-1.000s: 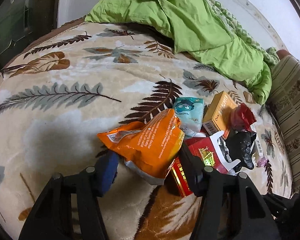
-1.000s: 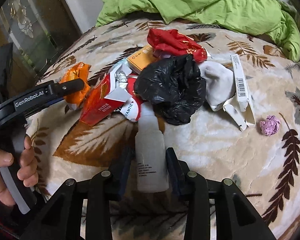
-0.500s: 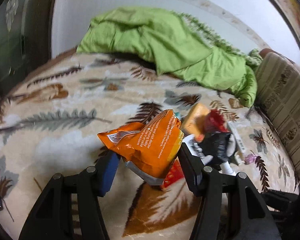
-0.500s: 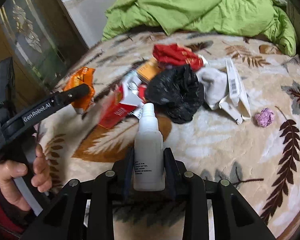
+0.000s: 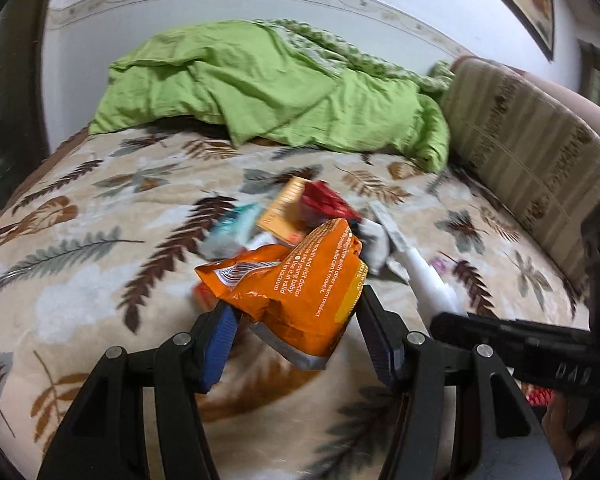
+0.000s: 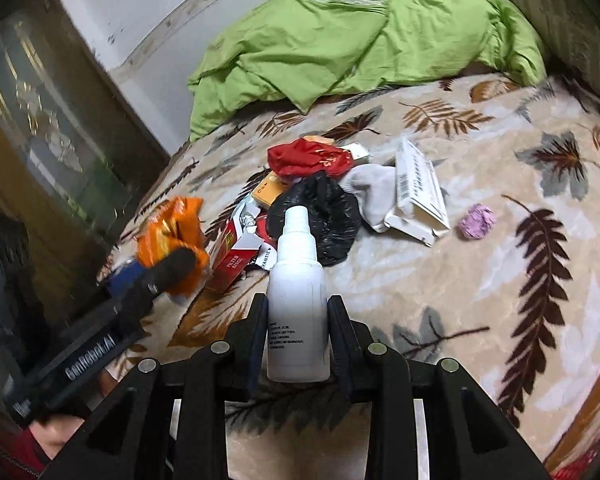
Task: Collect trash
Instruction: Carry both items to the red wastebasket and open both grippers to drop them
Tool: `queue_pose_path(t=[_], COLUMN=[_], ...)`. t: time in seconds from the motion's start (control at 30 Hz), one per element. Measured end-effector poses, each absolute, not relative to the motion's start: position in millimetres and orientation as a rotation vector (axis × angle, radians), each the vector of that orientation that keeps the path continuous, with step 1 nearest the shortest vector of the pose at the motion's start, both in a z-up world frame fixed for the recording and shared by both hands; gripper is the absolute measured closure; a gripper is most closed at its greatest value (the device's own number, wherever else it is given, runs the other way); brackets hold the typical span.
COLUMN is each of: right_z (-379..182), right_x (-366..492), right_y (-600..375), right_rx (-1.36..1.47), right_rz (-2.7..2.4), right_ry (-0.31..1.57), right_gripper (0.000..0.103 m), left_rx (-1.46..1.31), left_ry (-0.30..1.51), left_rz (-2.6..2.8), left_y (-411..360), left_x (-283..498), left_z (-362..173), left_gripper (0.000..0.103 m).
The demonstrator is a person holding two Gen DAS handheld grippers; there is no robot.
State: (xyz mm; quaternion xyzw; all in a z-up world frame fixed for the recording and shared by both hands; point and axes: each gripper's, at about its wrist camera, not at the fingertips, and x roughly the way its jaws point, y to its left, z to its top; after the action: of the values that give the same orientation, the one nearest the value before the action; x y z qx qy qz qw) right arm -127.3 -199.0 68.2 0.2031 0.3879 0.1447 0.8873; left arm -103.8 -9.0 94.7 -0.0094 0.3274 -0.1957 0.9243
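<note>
My left gripper [image 5: 296, 340] is shut on a crumpled orange snack packet [image 5: 300, 292] and holds it above the leaf-patterned blanket; the packet also shows in the right wrist view [image 6: 172, 236]. My right gripper [image 6: 298, 340] is shut on a white plastic bottle [image 6: 298, 300], lifted off the bed; its tip shows in the left wrist view [image 5: 424, 276]. A trash pile lies on the bed: a red wrapper [image 6: 308, 156], a black plastic bag [image 6: 324, 216], a red cigarette pack [image 6: 230, 260], a white flattened carton [image 6: 416, 184] and a purple paper ball [image 6: 476, 222].
A green duvet [image 5: 268, 84] is bunched at the head of the bed. A striped cushion [image 5: 532, 152] lines the right side. A dark wooden door or cabinet [image 6: 40, 132] stands left of the bed. An orange box [image 5: 286, 212] and a teal packet [image 5: 236, 226] lie in the pile.
Both grippers have lifted and pulled back from the pile, the left with the orange packet and the right with the white bottle, which it closed on and raised off the blanket.
</note>
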Motion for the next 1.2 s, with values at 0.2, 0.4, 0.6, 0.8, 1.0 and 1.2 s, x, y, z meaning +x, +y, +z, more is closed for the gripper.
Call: queue_pose_path(t=[0.2, 0.4, 0.6, 0.8, 1.0, 1.2], right_z=[77, 88, 95, 102, 95, 86], right_x=[-150, -186, -240, -306, -370, -401], right_y=[-224, -262, -313, -371, -424, -452], right_rx=[0.483, 0.521, 0.551, 0.604, 0.696, 0.759], right_rz=[0.281, 0.235, 0.112, -0.048, -0.208, -0.295], right_ry=[0.788, 0.773, 0.740, 0.701, 0.687, 0.685], right_gripper=[0.071, 0.071, 0.071, 0.071, 0.071, 0.071], left_rx=[0.027, 0.078, 0.121, 0.178, 0.247, 0.321], left_ry=[0.669, 0.671, 0.686, 0.730, 0.814, 0.896], left_rz=[-0.506, -0.633, -0.790, -0.993, -1.160, -1.254], left_y=[-40, -83, -130, -191, -254, -304], left_x=[-123, -148, -175, -209, -245, -272], left_z=[99, 106, 118, 125, 118, 105], left_gripper=[0.045, 0.045, 0.045, 0.045, 0.045, 0.041])
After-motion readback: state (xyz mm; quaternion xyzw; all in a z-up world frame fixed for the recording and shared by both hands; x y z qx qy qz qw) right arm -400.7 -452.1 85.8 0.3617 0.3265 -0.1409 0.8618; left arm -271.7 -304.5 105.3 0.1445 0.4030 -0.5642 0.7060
